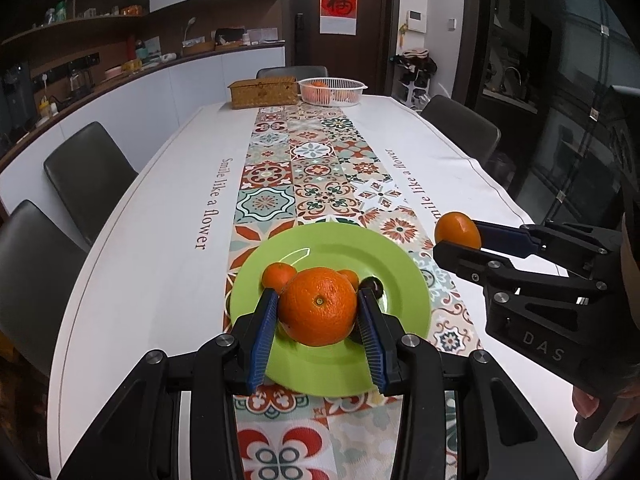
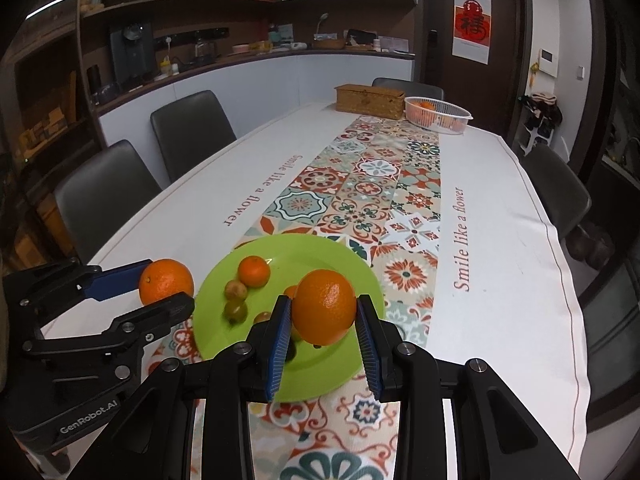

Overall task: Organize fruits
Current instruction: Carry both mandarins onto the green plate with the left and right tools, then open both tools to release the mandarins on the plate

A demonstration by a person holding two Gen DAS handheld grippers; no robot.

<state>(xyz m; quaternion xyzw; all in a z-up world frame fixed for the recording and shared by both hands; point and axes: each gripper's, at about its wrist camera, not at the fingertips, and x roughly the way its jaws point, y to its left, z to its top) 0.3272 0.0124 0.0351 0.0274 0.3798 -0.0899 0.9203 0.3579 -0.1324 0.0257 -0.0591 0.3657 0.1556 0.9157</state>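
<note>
My left gripper (image 1: pixel 318 304) is shut on a large orange (image 1: pixel 318 306) and holds it over the green plate (image 1: pixel 340 248). My right gripper (image 2: pixel 324 308) is shut on another orange (image 2: pixel 325 306) above the same plate (image 2: pixel 312 252). Each gripper also shows in the other's view: the right one (image 1: pixel 458 238) with its orange (image 1: pixel 457 229), the left one (image 2: pixel 168 286) with its orange (image 2: pixel 166 281). On the plate lie a small mandarin (image 2: pixel 254 271), several small brownish-green fruits (image 2: pixel 235 290) and a dark one (image 1: pixel 374 285).
A white plastic basket (image 1: pixel 352 86) with oranges and a wicker box (image 1: pixel 264 91) stand at the table's far end. Dark chairs (image 1: pixel 90 168) line both long sides. A patterned runner (image 1: pixel 316 168) runs down the white tablecloth.
</note>
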